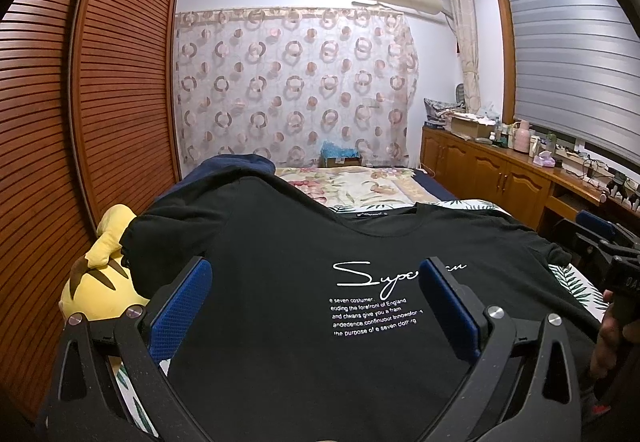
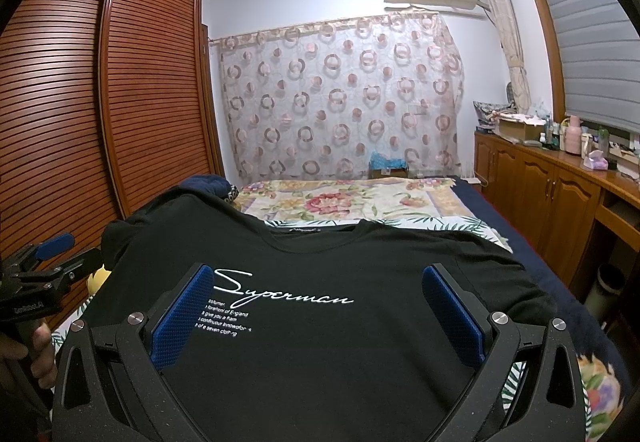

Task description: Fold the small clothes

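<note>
A black T-shirt [image 1: 280, 262] with white script print lies spread flat, front up, on the bed, its collar pointing away from me; the right wrist view shows the same T-shirt [image 2: 320, 342]. My left gripper [image 1: 316, 282] hovers open over its lower left part, blue pads wide apart, nothing between them. My right gripper [image 2: 318, 288] is open too, over the lower right part. The right gripper [image 1: 600, 242] shows at the left wrist view's right edge, held by a hand [image 1: 604, 338]. The left gripper [image 2: 60, 258] shows at the right wrist view's left edge.
A yellow plush toy [image 1: 100, 274] lies beside the shirt's left sleeve, against the slatted wooden wardrobe [image 1: 80, 102]. A flowered blanket [image 2: 344, 202] and a dark blue garment [image 1: 236, 166] lie further up the bed. Wooden cabinets [image 2: 552, 186] with clutter run along the right.
</note>
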A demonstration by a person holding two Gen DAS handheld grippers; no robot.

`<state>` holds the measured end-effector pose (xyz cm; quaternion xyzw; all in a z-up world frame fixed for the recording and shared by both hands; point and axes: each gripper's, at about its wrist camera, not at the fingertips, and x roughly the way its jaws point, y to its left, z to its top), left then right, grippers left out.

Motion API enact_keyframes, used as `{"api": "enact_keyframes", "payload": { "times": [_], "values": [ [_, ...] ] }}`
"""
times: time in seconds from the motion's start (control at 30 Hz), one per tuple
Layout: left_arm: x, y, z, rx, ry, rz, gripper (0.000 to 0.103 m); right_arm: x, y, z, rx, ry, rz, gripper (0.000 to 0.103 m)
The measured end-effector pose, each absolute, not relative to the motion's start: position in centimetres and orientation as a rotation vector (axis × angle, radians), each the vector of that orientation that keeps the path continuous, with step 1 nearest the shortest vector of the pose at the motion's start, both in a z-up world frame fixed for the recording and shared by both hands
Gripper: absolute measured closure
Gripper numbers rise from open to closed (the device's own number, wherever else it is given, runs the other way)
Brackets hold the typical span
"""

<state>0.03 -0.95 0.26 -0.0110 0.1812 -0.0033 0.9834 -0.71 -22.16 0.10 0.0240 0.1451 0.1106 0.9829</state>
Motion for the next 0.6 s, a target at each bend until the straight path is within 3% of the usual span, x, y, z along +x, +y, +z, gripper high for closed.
{"api": "enact_keyframes", "payload": {
  "times": [0.6],
  "values": [
    [0.12, -0.18, -0.26, -0.029, 0.378, -0.005, 0.0, -0.39, -21.52, 0.22, 0.029, 0.309, 0.266, 0.0]
  ]
}}
